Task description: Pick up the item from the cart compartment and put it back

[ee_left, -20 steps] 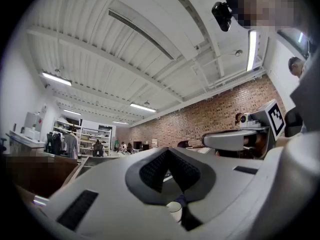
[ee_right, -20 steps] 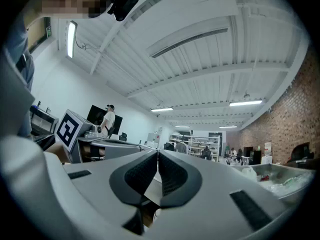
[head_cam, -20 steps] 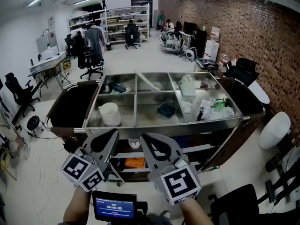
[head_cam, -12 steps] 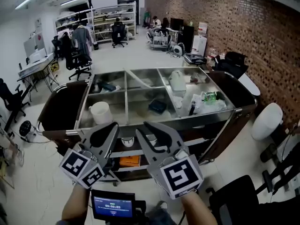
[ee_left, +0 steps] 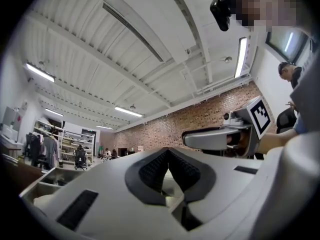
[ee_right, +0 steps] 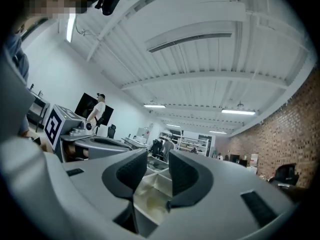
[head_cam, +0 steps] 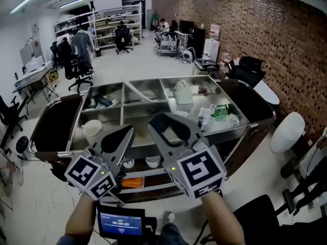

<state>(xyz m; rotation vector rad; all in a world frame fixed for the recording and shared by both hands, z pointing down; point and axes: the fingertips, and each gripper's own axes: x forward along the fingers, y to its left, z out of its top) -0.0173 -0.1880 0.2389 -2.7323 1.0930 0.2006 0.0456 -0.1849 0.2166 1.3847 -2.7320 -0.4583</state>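
Observation:
A steel cart [head_cam: 232,133] with several open compartments stands in front of me in the head view. A white cup [head_cam: 92,128] sits in the near left compartment, a white jug [head_cam: 182,92] in the far right one, and crumpled plastic bags [head_cam: 218,115] lie in the near right one. My right gripper [head_cam: 171,120] hovers over the cart's near middle and hides what lies there; in the right gripper view its jaws [ee_right: 157,165] stand open with nothing between them. My left gripper [head_cam: 124,132] hangs before the cart's front rim, its pads [ee_left: 155,166] shut together and empty.
A lower shelf of the cart holds white bowls [head_cam: 152,161] and an orange item [head_cam: 134,182]. Dark end panels [head_cam: 48,124] flank the cart. A white stool [head_cam: 286,131] and a black chair [head_cam: 255,216] stand at the right; desks, chairs and shelving fill the far room.
Both grippers have come up and forward toward the cart; the right one now overlaps the middle compartment. The cart has slid left in the head view.

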